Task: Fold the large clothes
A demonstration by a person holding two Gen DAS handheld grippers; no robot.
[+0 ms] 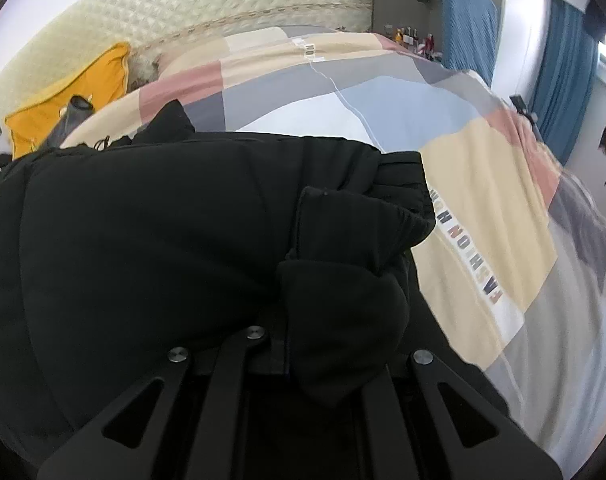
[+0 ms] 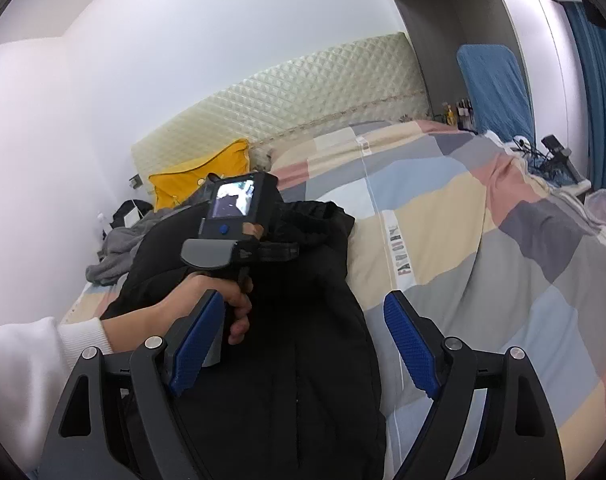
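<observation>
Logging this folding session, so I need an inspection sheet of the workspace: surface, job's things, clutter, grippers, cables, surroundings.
Surface: bed with patchwork duvet, colour blocks and printed lettering.
Job's things: black coat lying on the duvet, partly folded, a bunched part raised at the left gripper.
Clutter: yellow pillow by the headboard; grey garment heaped beyond the coat.
Grippers: left gripper with coat fabric bunched between its jaws, fingertips hidden; right gripper open above the coat, holding nothing.
Cables: dark leads at the bed's far edge.
Surroundings: quilted headboard, blue curtain, blue towel, bottles on a bedside surface.
</observation>
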